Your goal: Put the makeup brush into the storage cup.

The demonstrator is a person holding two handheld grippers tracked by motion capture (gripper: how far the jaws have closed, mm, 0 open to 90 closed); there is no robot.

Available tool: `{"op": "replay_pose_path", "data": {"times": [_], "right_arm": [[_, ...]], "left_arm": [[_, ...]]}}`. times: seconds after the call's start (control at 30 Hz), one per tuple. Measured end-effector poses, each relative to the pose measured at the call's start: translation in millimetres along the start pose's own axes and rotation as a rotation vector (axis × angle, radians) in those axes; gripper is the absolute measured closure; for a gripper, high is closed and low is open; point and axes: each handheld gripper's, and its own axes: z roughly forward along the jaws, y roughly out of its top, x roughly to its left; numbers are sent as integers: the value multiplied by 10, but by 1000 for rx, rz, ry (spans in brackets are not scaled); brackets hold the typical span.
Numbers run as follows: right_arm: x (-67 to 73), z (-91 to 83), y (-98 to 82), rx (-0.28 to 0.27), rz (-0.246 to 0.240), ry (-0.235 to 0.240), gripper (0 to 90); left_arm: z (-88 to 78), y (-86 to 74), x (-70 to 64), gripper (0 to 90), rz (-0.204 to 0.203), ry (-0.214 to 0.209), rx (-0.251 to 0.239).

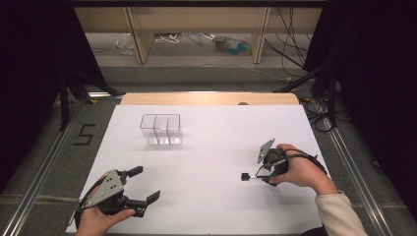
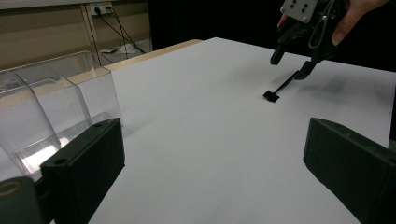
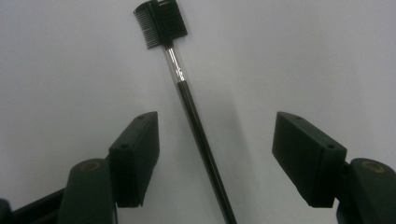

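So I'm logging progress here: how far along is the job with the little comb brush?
Nothing looks done: the clear organizer stands empty. In hand: the right gripper straddles the comb brush, which lies flat on the table, jaws apart, not gripping. The left gripper waits open. Left: gripping and lifting it.

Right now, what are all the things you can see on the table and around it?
Slim black brush with a small comb head: one, black with a short silver band, lying flat on the white table, its handle between the right gripper's open jaws.
Clear plastic organizer box with dividers: one, see-through, standing at the far left of the table.
White table top: one, white with a pale wooden edge at the far side.
Number five marking: one, black, on the grey floor left of the table.
Left gripper: one, black, open, near the table's near left corner.
Right gripper: one, black, open, over the brush handle.
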Motion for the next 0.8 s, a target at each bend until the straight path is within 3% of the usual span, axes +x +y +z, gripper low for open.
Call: {"op": "replay_pose_path", "data": {"times": [0.33,0.5,0.57,0.8], "right_arm": [[5,66,16,28,-30,20,442],[-3,129,18,47,-74,37,485],[13,140,26,64,-53,39,493],[-2,180,32,70,-51,56,514]], "left_arm": [[2,1,-1,52,2,-2,1],[3,-1,-2,52,-2,-2,0],[2,-1,-3,52,-1,-2,1],[3,-1,-3,52,-2,-2,1]]}}
